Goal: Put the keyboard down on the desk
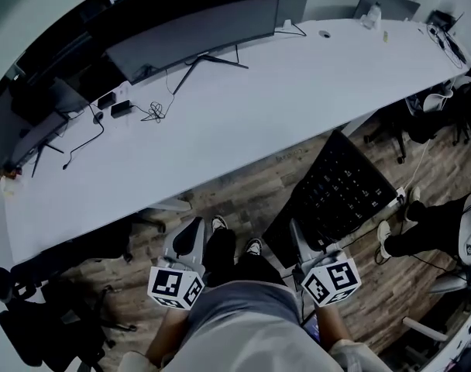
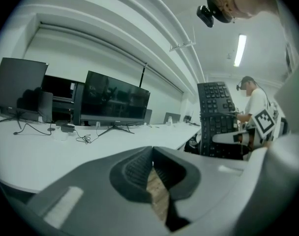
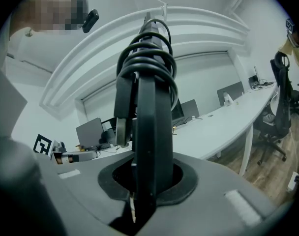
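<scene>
Your right hand-held gripper [image 3: 143, 183] pinches the black keyboard [image 1: 341, 186] by its edge. The keyboard stands up ahead of this gripper, over the floor, short of the white worktop [image 1: 243, 111]. Your left hand-held gripper [image 2: 152, 175] is pressed together and holds nothing.

place: open-plan office | bench: one long, curved white bench [image 1: 243, 107] | screens: wide monitors [image 1: 197, 33] on stands in a row, a laptop [image 1: 386, 6] further along | cables: loose cables [image 1: 152, 113] beside the monitors | seating: black office chair [image 3: 282, 107] | floor: wood-pattern floor [image 1: 251, 200] | ceiling: strip light [image 2: 239, 49], white walls
</scene>
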A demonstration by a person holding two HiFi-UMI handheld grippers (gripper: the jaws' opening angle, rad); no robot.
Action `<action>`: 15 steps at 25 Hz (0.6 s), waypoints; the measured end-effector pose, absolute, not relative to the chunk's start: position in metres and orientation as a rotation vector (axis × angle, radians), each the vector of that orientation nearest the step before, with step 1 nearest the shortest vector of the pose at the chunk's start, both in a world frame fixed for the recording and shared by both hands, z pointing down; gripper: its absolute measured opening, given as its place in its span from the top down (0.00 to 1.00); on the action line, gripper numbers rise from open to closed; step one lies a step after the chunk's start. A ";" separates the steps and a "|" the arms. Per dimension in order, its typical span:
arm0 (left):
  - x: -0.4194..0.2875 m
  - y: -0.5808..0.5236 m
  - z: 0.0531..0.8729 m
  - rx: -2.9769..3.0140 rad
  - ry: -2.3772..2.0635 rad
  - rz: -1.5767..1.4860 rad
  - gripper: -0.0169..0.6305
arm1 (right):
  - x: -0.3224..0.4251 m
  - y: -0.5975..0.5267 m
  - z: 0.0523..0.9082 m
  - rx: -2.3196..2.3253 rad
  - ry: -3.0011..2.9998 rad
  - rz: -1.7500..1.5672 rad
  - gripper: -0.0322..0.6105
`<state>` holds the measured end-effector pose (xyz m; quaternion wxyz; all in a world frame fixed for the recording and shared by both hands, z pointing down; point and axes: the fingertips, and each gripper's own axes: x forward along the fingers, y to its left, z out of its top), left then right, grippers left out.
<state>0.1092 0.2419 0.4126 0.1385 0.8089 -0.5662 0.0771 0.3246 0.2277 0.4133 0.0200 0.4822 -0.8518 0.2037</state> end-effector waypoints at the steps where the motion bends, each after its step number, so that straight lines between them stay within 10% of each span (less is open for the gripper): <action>1: 0.108 0.238 0.413 2.333 -1.640 0.216 0.97 | 0.324 0.223 0.413 1.495 -2.640 0.633 0.84; 15: 0.077 0.073 0.395 2.359 -1.548 0.142 0.97 | 0.271 0.079 0.386 1.487 -2.585 0.614 0.84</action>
